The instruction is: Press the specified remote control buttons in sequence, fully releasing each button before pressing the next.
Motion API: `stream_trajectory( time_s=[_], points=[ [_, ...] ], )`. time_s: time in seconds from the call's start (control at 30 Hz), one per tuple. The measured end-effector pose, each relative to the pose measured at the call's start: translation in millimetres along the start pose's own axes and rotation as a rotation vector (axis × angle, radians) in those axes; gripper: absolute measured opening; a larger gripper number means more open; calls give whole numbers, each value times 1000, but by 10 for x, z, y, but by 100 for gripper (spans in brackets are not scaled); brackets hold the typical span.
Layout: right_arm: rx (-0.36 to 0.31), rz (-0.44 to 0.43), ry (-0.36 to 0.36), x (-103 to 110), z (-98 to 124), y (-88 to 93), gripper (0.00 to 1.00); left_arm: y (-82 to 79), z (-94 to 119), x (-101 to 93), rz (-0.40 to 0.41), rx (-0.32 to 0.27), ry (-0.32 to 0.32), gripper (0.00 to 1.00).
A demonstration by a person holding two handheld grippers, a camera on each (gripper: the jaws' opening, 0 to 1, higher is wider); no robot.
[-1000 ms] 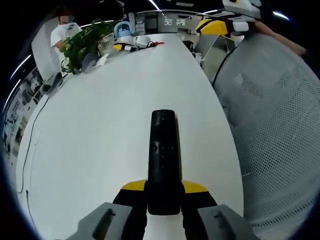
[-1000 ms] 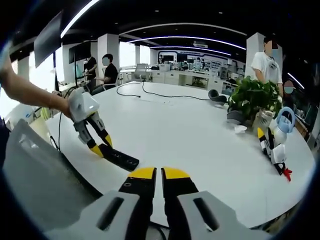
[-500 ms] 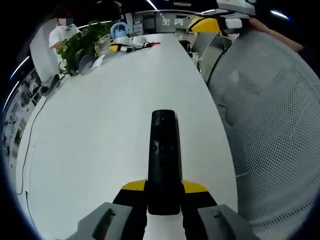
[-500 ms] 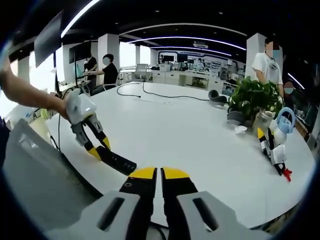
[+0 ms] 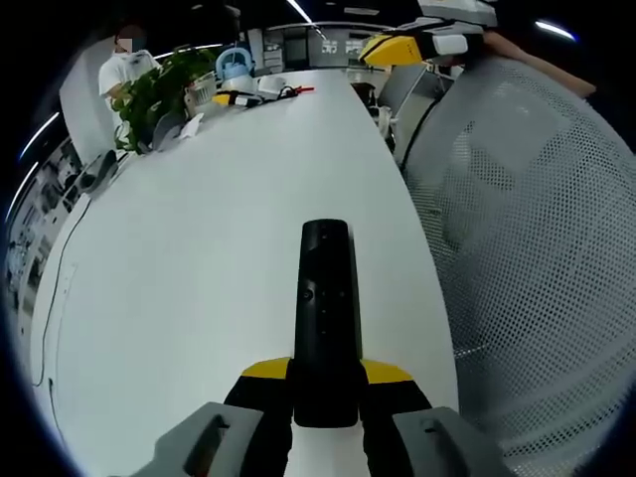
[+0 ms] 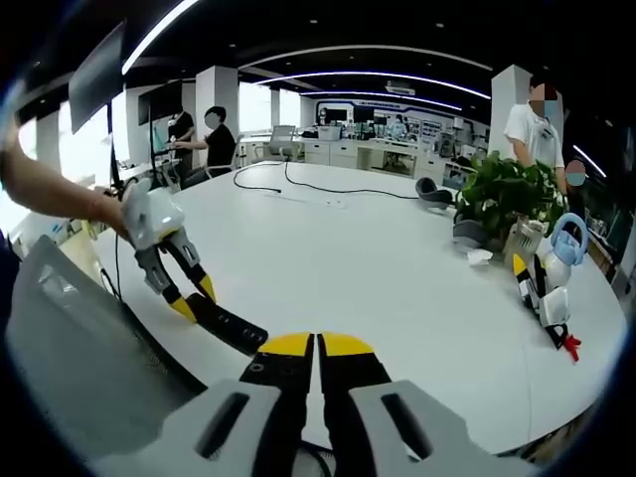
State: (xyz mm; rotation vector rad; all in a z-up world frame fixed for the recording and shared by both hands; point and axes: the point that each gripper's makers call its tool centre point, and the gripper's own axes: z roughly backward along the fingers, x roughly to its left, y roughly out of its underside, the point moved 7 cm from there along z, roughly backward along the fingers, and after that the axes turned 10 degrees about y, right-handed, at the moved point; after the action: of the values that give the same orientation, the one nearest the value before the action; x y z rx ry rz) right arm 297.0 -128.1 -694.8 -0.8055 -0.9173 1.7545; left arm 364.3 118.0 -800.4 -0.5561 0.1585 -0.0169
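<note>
Two grippers are in play, and only the holding part of the task looks done. The left gripper has its jaws pinching the near end of the black remote control, which points away toward 12 o'clock above the white bench. In the right gripper view the same remote sits at about 8 o'clock, lifted a little over the bench edge and held by the left gripper. The right gripper has its yellow jaws pressed together with nothing between them, and it hangs apart from the remote, not touching any button. So, in my judgement, no press is happening at this moment; whether some buttons were already pressed I cannot tell, because the buttons are small and show no sign. What is left is to bring the closed right tips onto the named buttons, one after another. A potted plant stands far at 2 o'clock.
</note>
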Motion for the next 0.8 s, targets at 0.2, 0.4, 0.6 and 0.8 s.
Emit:
stream_trajectory(
  time_s=[0.2, 0.4, 0.6, 0.8],
  points=[
    [-1, 1, -1, 0, 1, -1, 0, -10, -12, -34, -9, 10, 4, 25],
    [-1, 2, -4, 2, 0, 1, 0, -10, -23, -82, 1, 4, -1, 25],
    [-1, 13, -11, 16, -3, -4, 0, -5, -29, -127, 15, -12, -9, 25],
    [-14, 36, -32, 54, -4, -39, 0, -18, -45, -177, 10, -7, -7, 25]
  ],
)
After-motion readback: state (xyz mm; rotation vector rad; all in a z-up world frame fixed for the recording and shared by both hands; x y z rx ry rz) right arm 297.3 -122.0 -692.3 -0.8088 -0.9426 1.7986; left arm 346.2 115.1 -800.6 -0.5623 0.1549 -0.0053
